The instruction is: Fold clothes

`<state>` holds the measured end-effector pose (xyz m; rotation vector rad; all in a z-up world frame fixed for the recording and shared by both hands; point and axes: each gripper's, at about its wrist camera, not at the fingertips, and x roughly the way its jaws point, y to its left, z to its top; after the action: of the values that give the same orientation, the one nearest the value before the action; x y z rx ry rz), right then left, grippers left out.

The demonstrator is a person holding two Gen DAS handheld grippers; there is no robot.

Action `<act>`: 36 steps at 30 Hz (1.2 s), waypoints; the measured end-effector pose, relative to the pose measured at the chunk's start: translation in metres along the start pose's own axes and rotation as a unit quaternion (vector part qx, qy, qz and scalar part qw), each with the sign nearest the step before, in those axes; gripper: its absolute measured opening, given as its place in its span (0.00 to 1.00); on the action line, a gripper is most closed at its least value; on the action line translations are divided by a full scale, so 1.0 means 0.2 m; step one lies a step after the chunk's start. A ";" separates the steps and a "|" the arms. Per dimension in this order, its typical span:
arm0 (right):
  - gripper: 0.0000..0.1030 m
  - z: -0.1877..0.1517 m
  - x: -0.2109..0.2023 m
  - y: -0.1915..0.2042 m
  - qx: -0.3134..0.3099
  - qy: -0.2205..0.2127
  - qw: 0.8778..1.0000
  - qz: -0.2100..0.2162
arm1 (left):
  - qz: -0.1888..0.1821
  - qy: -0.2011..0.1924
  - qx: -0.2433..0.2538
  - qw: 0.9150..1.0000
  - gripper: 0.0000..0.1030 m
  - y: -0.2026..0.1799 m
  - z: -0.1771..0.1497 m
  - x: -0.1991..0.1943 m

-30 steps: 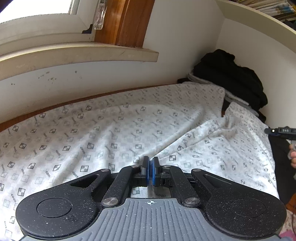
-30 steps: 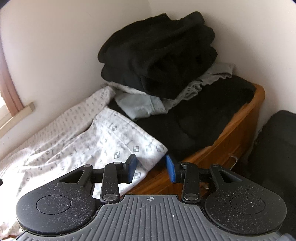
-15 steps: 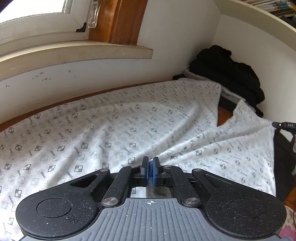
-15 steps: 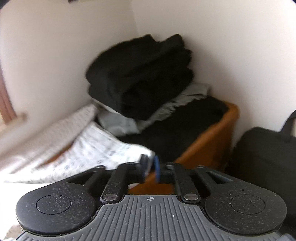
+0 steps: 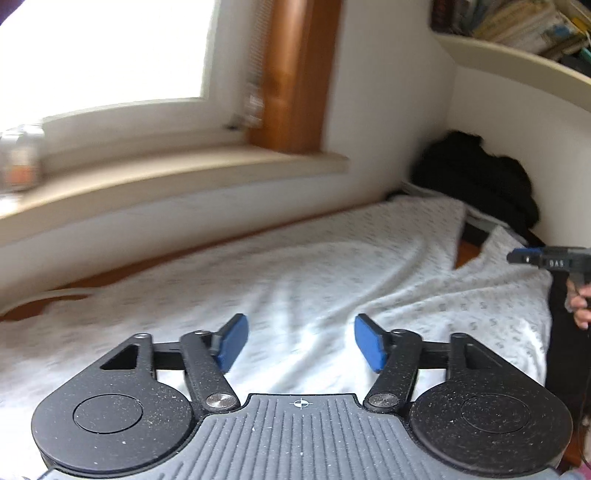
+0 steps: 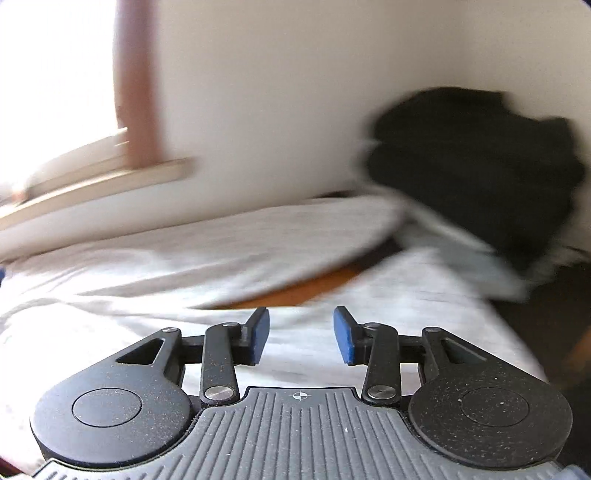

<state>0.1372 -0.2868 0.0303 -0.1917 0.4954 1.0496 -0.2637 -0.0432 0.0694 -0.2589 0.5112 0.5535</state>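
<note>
Both my grippers above the patterned white garment, jaws opening.

My left gripper (image 5: 301,345) has its jaws spread and widening, nothing pinched; my right gripper (image 6: 301,339) has its jaws parted and opening, also holding nothing. The white garment (image 5: 314,266) lies spread and wrinkled on the wooden tabletop (image 6: 314,286) below the window sill (image 5: 166,173), its far end touching a pile of black clothes (image 6: 476,162) in the corner.

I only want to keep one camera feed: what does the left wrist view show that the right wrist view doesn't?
Only the left wrist view: the bookshelf, the other gripper and the hand holding it. Only the right wrist view: a blurred dark area at the far right, past the garment's edge. Both: the white patterned garment, the black clothes pile, the window sill, and opening fingers with nothing between them.
</note>
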 end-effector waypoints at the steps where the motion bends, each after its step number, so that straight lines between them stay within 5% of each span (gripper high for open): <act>1: 0.39 0.00 0.03 0.08 -0.009 0.001 1.000 0.019 | 0.015 -0.005 -0.004 1.000 0.67 0.04 -0.02 -0.07; 9: 0.47 0.04 0.20 0.64 -0.086 0.012 0.986 0.146 | 0.098 0.009 -0.036 0.994 0.76 0.32 -0.24 -0.45; 16: 0.47 0.07 0.27 1.02 -0.124 0.031 0.968 0.215 | 0.076 0.031 -0.023 0.996 0.71 0.31 -0.38 -0.52; 20: 0.47 0.03 0.26 1.32 -0.175 0.049 0.947 0.264 | 0.046 0.045 -0.008 0.998 0.69 0.24 -0.40 -0.45; 22: 0.47 0.00 0.26 1.43 -0.202 0.059 0.936 0.283 | 0.050 0.059 0.009 0.997 0.61 0.21 -0.41 -0.40; 26: 0.48 -0.02 0.28 1.59 -0.253 0.079 0.915 0.303 | 0.058 0.063 0.034 0.996 0.15 0.19 -0.41 -0.35; 29: 0.47 -0.01 0.32 1.64 -0.272 0.100 0.904 0.315 | 0.066 0.035 0.020 0.997 0.10 0.22 -0.36 -0.36; 31: 0.11 0.04 0.35 1.66 -0.262 0.109 0.900 0.332 | 0.074 0.009 0.004 0.997 0.10 0.26 -0.30 -0.39; 36: 0.13 0.14 0.40 1.66 -0.198 0.050 0.936 0.285 | 0.097 -0.002 -0.017 0.995 0.23 0.31 -0.26 -0.38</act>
<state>-0.1102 -0.0492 0.0422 -0.4795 0.4359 1.7162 -0.3730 -0.0442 0.0596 -0.2422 0.5265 0.7531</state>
